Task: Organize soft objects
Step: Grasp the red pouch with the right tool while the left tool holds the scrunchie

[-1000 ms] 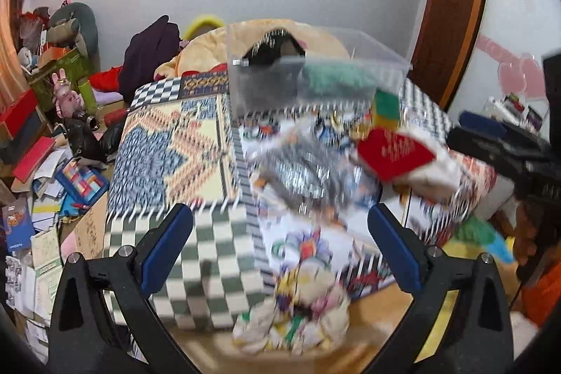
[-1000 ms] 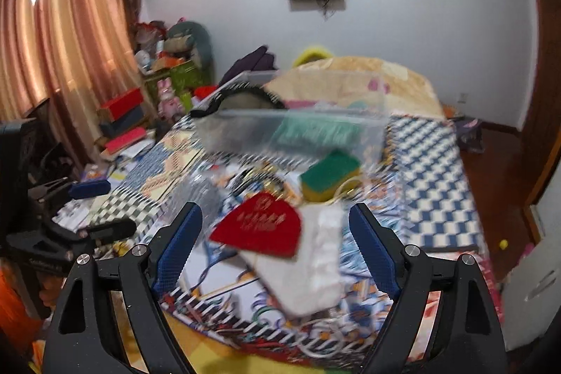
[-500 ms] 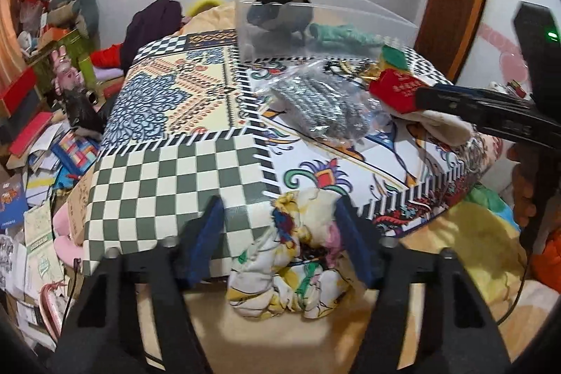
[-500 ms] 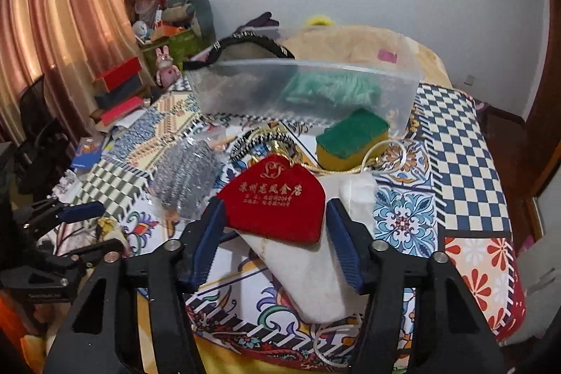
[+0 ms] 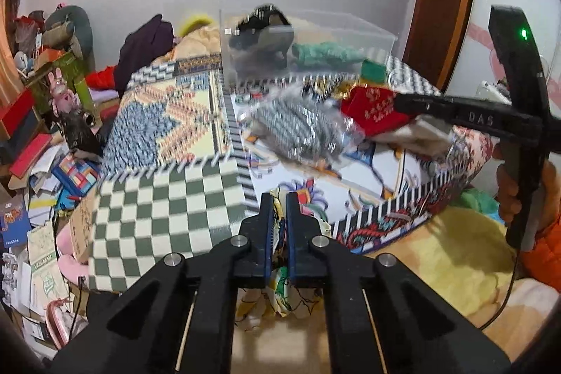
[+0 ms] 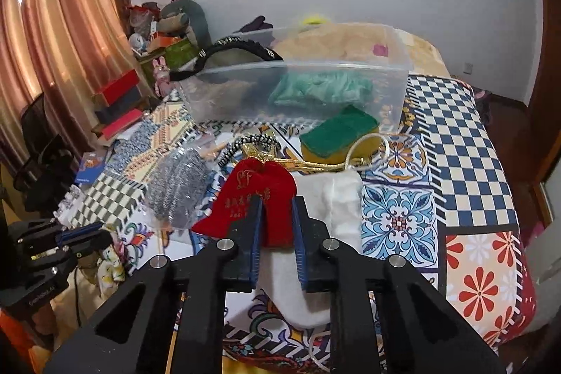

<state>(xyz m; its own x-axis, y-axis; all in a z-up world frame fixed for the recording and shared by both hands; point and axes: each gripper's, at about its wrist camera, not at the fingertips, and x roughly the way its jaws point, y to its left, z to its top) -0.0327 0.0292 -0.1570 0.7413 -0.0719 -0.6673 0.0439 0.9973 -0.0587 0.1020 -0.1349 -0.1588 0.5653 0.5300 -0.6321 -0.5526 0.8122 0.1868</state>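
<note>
My left gripper (image 5: 278, 203) is shut on a floral yellow cloth (image 5: 280, 297) that hangs at the near edge of the patchwork table (image 5: 164, 209). My right gripper (image 6: 277, 207) is shut on a red velvet pouch (image 6: 257, 188) lying on a white cloth (image 6: 336, 198). A clear plastic bin (image 6: 298, 93) at the back holds a green cloth (image 6: 319, 86) and a dark bag. A green and yellow sponge (image 6: 340, 135) and a bag of silver wire scrubbers (image 6: 175, 188) lie in front of the bin.
A gold cord (image 6: 315, 165) and a striped rope lie by the sponge. Boxes, books and toys clutter the floor at the left (image 5: 42, 146). A yellow blanket (image 5: 452, 255) lies below the table's right side. A bed stands behind the bin.
Both grippers have closed: the left on the floral cloth, the right on the red pouch. The left gripper has lifted slightly with the cloth.
</note>
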